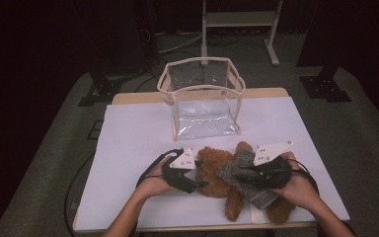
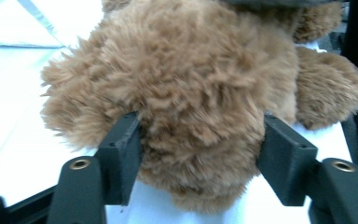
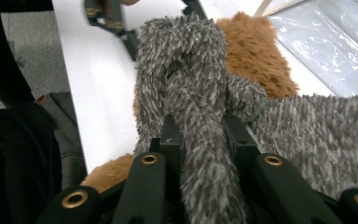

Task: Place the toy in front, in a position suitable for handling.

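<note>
Grey fuzzy knit is what my right tongs have pinched: a fold of the grey scarf bunched tight between the pads, near the front edge of the bench and toward its right corner. The scarf lies draped across the brown teddy bear, which sprawls along that front edge with its long axis running roughly left to right, head toward my left hand and legs toward the front right corner. My left tongs stand partly open around the bear's head, one pad on each side of the fur; they look as if they only brush it rather than clamp it. So the bear lies straight ahead of my left tongs, and the scarf lies over it on the right side, nearer my right hand. Behind, toward the far edge, stands the clear bag, open at the top, well apart from the bear. Count: one bear, one scarf, one bag, two tongs.
</note>
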### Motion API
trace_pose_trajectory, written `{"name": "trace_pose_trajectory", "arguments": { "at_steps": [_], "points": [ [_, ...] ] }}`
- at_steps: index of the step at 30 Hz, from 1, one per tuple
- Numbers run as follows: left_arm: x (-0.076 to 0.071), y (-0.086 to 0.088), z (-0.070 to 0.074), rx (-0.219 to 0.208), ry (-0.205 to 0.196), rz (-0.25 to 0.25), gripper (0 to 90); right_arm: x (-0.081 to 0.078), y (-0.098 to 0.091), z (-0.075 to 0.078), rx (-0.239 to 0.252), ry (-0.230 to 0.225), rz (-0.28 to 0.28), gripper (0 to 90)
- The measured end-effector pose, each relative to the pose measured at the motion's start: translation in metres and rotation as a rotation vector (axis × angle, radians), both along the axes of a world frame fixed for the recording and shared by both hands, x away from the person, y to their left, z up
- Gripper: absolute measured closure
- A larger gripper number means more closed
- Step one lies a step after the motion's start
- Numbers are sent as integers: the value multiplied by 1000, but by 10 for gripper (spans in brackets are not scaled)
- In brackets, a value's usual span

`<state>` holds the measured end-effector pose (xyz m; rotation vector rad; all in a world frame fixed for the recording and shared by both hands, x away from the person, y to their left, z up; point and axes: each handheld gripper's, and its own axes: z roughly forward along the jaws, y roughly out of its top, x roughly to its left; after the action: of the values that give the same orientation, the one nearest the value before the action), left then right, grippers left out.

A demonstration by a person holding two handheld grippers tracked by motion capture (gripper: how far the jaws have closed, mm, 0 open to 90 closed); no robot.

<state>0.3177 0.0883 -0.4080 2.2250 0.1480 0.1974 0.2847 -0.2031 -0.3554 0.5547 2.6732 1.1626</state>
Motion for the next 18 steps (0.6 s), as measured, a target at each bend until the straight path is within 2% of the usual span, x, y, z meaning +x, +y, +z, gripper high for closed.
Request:
{"name": "trace_pose_trajectory", "arguments": {
  "at_steps": [5,10,12,15,18],
  "points": [
    [5,0,-10,9,19,12,297,17,-3,-2,4,-7,-2,728],
    [7,-5,-9,-26,45,13,358,40,-3,-2,5,4,2,727],
    [5,-7,-7,-41,59,-9,375,50,-4,-2,2,11,9,727],
    [-1,-14,-2,-30,42,-35,381,67,-6,-2,-1,26,19,727],
    [-2,-15,-1,-22,28,-19,382,81,-6,-4,27,73,14,731]
  ]
}}
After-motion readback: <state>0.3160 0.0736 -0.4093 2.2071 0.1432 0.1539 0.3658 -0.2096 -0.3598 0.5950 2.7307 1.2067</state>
